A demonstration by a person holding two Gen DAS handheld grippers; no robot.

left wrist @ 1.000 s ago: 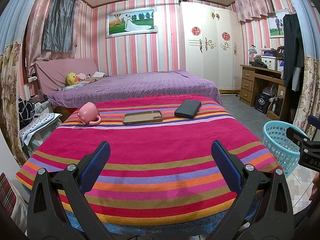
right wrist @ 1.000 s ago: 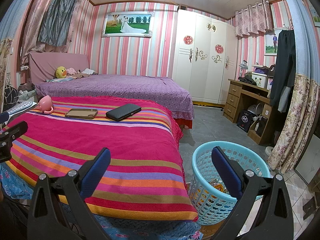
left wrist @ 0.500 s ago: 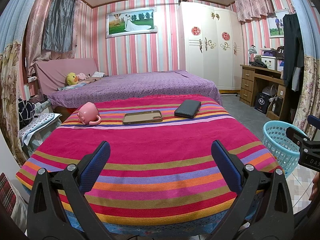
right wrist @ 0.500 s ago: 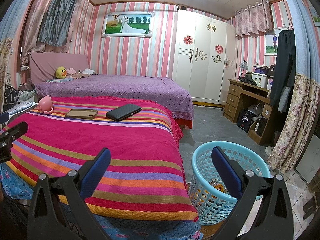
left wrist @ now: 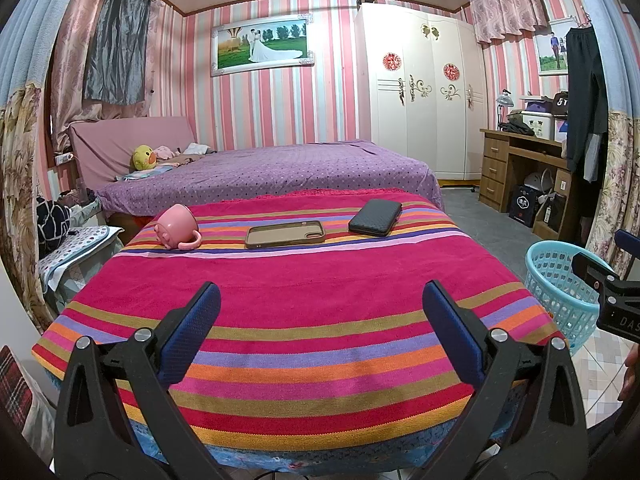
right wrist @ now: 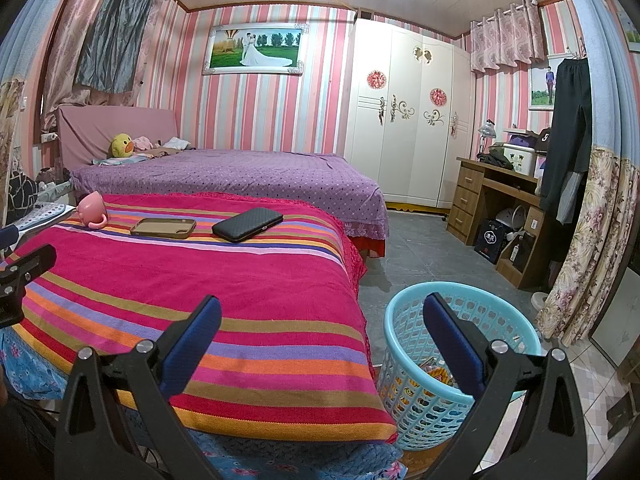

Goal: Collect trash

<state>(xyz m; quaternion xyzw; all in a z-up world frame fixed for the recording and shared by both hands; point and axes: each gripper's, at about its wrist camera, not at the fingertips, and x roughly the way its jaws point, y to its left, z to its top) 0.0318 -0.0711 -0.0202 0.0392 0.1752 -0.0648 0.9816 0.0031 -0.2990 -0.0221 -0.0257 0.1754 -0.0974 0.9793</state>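
Both tongs, left tongs [left wrist: 320, 332] and right tongs [right wrist: 322, 334], stand wide and empty. Basket [right wrist: 404, 392], lower right, apparently holds wrappers; collection appears finished, since no trash shows on the surface [left wrist: 304, 292].

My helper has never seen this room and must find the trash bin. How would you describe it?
Start at the table under the striped cloth; on the tiled floor off its right-hand corner stands a round basket. It is light blue, perforated plastic, with colourful wrappers inside, the only open container there.
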